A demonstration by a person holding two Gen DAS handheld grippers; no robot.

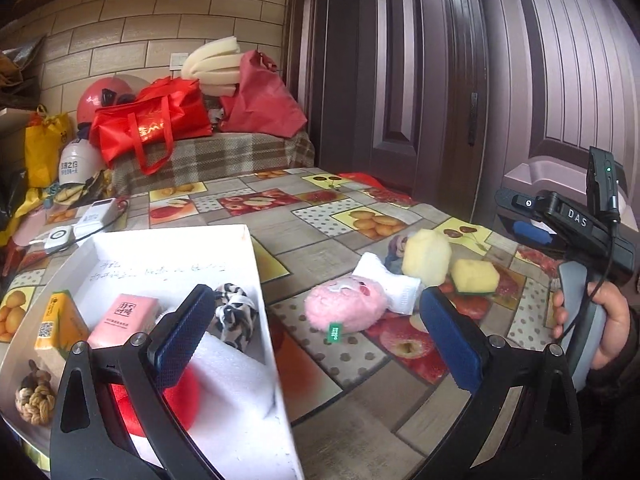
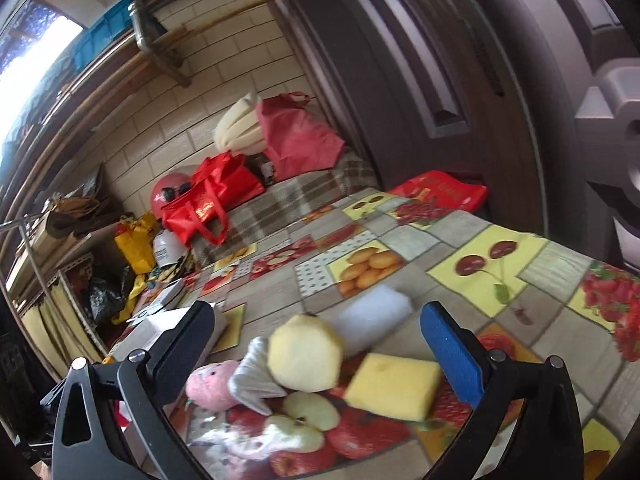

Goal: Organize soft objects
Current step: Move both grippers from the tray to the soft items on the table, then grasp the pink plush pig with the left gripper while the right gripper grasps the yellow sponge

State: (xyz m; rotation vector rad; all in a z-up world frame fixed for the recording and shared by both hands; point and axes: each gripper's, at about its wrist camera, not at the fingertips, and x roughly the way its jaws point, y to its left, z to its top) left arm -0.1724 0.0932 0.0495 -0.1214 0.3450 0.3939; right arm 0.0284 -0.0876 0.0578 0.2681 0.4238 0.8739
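Observation:
A white box (image 1: pixel 168 248) at the left holds a yellow carton (image 1: pixel 60 320), a pink tissue pack (image 1: pixel 126 316), a zebra-print scrunchie (image 1: pixel 236 314), white foam (image 1: pixel 236 380), a red round piece (image 1: pixel 182 400) and a rope knot (image 1: pixel 36 398). My left gripper (image 1: pixel 316 340) is open, straddling the box's right wall, holding nothing. On the table lie a pink plush (image 1: pixel 346 308), a white cloth (image 1: pixel 394 286), a pale foam lump (image 1: pixel 426 256) and a yellow sponge (image 1: pixel 476 276). My right gripper (image 2: pixel 320 352) is open above the foam lump (image 2: pixel 306 354) and yellow sponge (image 2: pixel 394 386).
The table wears a fruit-print cloth (image 2: pixel 400 240). A white foam block (image 2: pixel 372 316) lies behind the lump. White chargers with cables (image 1: pixel 80 224) sit beyond the box. Red bags (image 1: pixel 156 124) and helmets are piled at the far end. A dark door (image 1: pixel 420 80) stands to the right.

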